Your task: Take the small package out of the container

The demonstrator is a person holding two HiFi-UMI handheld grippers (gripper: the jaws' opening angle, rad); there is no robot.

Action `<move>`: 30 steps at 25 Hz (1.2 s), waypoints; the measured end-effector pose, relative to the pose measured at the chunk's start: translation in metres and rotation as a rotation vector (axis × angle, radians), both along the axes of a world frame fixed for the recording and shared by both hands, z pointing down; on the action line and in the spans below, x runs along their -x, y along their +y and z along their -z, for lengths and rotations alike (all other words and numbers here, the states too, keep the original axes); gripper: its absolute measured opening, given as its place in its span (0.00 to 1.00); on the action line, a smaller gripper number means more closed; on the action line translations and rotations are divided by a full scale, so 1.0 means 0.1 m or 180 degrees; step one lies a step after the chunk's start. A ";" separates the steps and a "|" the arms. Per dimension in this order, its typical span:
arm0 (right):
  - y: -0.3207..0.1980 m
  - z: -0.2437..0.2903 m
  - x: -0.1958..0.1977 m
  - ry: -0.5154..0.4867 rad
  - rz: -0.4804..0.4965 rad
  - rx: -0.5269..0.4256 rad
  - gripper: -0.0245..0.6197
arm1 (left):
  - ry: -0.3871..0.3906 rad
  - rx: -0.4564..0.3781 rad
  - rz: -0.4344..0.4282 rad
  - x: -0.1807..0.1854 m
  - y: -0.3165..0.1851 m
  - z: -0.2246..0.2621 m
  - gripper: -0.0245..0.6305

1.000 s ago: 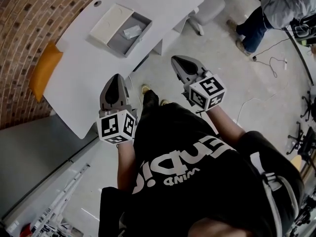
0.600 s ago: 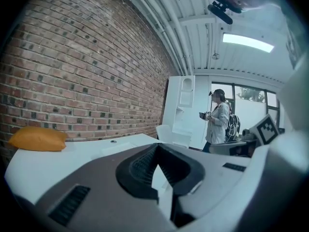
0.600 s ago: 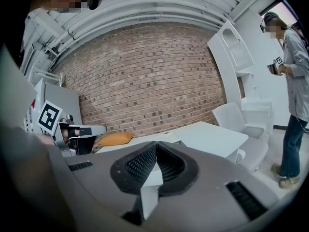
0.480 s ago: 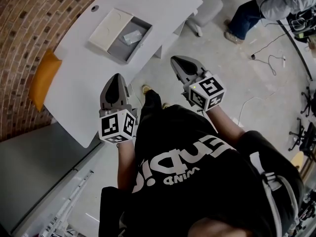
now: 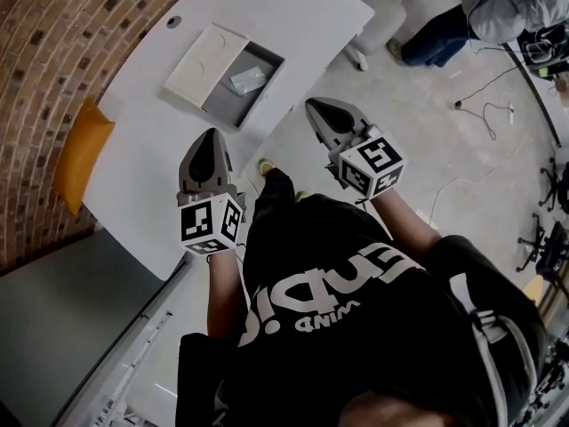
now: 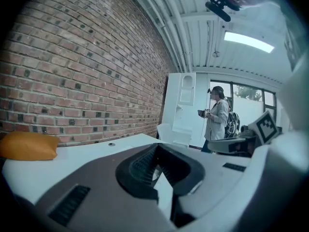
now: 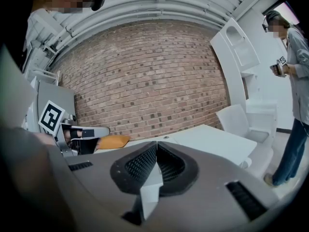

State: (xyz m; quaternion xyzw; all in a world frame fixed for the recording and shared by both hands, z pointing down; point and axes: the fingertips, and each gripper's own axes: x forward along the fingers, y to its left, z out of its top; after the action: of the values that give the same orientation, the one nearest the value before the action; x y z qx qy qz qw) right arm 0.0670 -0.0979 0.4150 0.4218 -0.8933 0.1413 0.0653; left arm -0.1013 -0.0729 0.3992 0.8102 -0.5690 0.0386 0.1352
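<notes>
The small package (image 5: 247, 80) lies flat in the open grey container (image 5: 229, 105), toward the far end of it, on the white bench (image 5: 142, 163). The container's pale lid (image 5: 206, 64) rests just beside it on the side nearer the brick wall. The package is pale and thin. In the head view its long axis runs from lower left to upper right and seems to lie more across the container than along it. Which end is its front is too small to tell.

Both tools are well apart from the container. The left hand-held gripper (image 5: 207, 135) hangs over the near edge of the bench, clenched, with nothing between its jaws. The right hand-held gripper (image 5: 312, 104) is off the bench, over the floor, likewise clenched and empty. Each points roughly toward the container.

I judge the reach is not yet begun, so the risks lie ahead. Jaws left closed would only prod the package along the container floor. Because the package is so flat, the tips may skate over it or catch a container wall instead. A hard push could shift the container on the smooth bench or knock the lid. Coming in along the long axis would give little to pinch; across it looks safer.
</notes>
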 end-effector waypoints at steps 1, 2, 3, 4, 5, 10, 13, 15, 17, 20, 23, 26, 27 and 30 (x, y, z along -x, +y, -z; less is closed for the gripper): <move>-0.06 -0.01 0.03 0.0019 0.0011 -0.0008 0.04 | -0.0003 0.0016 -0.0012 0.01 -0.06 -0.02 0.05; -0.11 -0.01 0.06 0.0044 0.0023 -0.0012 0.04 | -0.0006 0.0032 -0.0028 0.01 -0.12 -0.04 0.05; -0.16 -0.02 0.08 0.0065 0.0035 -0.0011 0.04 | -0.0007 0.0047 -0.0045 0.01 -0.17 -0.06 0.05; -0.20 -0.03 0.10 0.0079 0.0044 -0.0001 0.04 | -0.0007 0.0058 -0.0064 0.00 -0.22 -0.08 0.05; -0.24 -0.04 0.12 0.0087 0.0054 0.0011 0.04 | -0.0007 0.0065 -0.0080 0.00 -0.27 -0.08 0.05; -0.51 -0.01 0.27 0.0040 0.0113 -0.0042 0.04 | -0.0015 0.0053 -0.0108 0.10 -0.55 -0.07 0.05; -0.62 0.01 0.37 0.0023 0.0186 -0.0104 0.04 | -0.0007 0.0050 -0.0115 0.18 -0.68 -0.06 0.05; -0.69 0.03 0.41 0.0005 0.0176 -0.0107 0.04 | -0.0003 0.0046 -0.0133 0.20 -0.75 -0.06 0.05; -0.76 0.04 0.41 -0.0026 0.0131 -0.0089 0.04 | 0.0000 0.0044 -0.0156 0.22 -0.81 -0.05 0.05; -0.87 0.05 0.40 -0.0011 0.0069 -0.0135 0.04 | 0.0049 0.0052 -0.0168 0.23 -0.87 -0.05 0.05; -0.94 0.09 0.41 -0.0009 0.0069 -0.0159 0.04 | 0.0084 0.0062 -0.0157 0.24 -0.92 -0.04 0.05; -1.00 0.12 0.38 -0.0009 0.0085 -0.0162 0.04 | 0.0088 0.0074 -0.0144 0.20 -0.97 -0.04 0.05; -1.03 0.13 0.36 0.0000 0.0095 -0.0155 0.04 | 0.0093 0.0079 -0.0133 0.19 -0.99 -0.03 0.05; -1.13 0.15 0.33 0.0026 0.0125 -0.0115 0.04 | 0.0101 0.0092 -0.0078 0.16 -1.05 -0.01 0.05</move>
State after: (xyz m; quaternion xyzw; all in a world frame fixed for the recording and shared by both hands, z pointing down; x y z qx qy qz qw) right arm 0.0341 -0.2107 0.3997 0.4058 -0.9035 0.1221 0.0641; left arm -0.1172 -0.1780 0.4002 0.8156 -0.5563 0.0355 0.1554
